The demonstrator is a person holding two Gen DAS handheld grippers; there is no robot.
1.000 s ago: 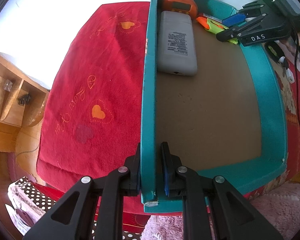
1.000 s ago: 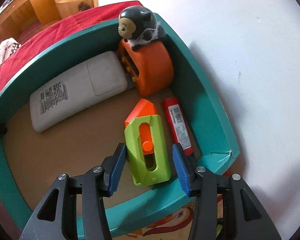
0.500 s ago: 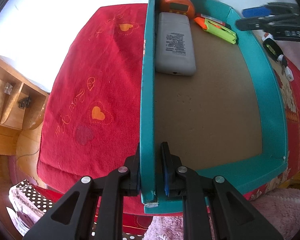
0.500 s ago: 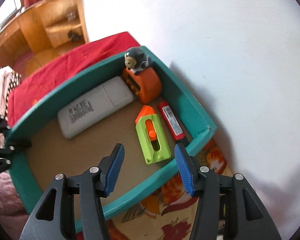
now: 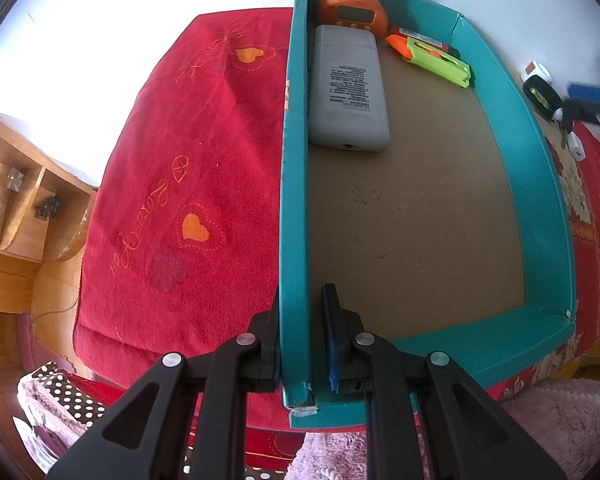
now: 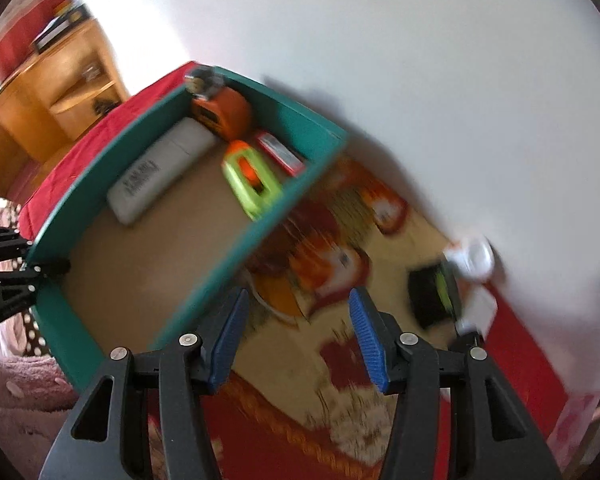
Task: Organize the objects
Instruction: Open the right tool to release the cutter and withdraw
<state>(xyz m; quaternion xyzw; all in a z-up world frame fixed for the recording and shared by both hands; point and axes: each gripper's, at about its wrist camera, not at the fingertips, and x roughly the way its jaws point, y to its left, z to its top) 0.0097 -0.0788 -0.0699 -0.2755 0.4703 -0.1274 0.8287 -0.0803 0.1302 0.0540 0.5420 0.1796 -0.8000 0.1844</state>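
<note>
Left gripper (image 5: 298, 340) is pinching the teal box (image 5: 294, 184) wall, while the right gripper (image 6: 296, 338), jaws spread and empty, hangs outside the box with the black key fob (image 6: 432, 294) (blurry) ahead-right, clearly its nearer reach.

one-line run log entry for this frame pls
left gripper: shut on teal box wall | right gripper: open, empty, outside box | in box: remote, monkey clock, green cutter
</note>
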